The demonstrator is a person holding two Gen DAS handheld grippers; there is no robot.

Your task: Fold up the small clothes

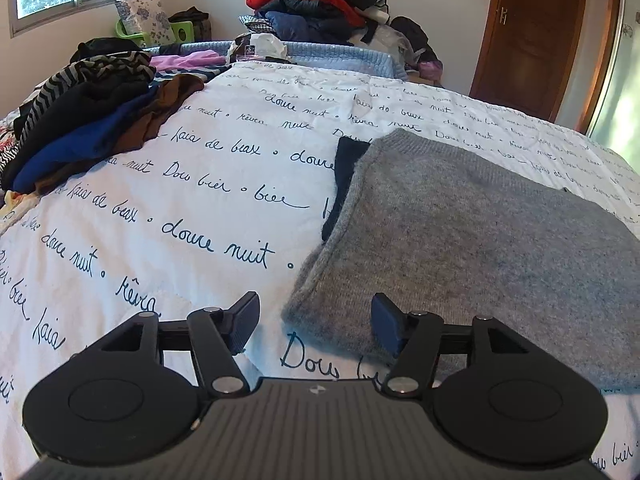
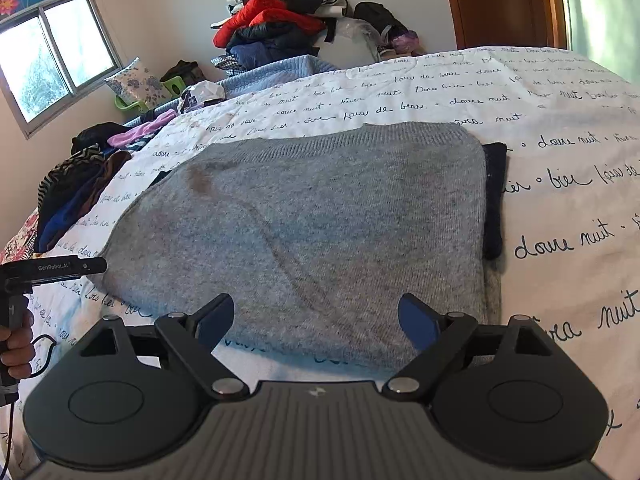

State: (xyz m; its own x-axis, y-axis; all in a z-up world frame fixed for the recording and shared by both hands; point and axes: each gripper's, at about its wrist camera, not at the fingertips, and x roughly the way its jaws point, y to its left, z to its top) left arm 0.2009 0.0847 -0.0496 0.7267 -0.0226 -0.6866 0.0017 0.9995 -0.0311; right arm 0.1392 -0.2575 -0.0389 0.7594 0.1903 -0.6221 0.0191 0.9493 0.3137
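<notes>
A folded grey knit sweater (image 1: 472, 248) lies flat on the white bedspread with black script (image 1: 192, 200); it also shows in the right wrist view (image 2: 320, 216). A dark folded garment (image 1: 346, 176) lies under it and sticks out at its edge (image 2: 494, 200). My left gripper (image 1: 316, 320) is open and empty, just off the sweater's near left corner. My right gripper (image 2: 316, 320) is open and empty, above the sweater's near edge. The left gripper's body (image 2: 52, 268) shows at the left of the right wrist view.
A heap of unfolded clothes (image 1: 88, 120) lies on the bed's left side (image 2: 76, 196). A tall pile of jackets and clothes (image 1: 320, 4) stands beyond the bed by the wall (image 2: 276, 28). A wooden door (image 1: 532, 32) is at the right.
</notes>
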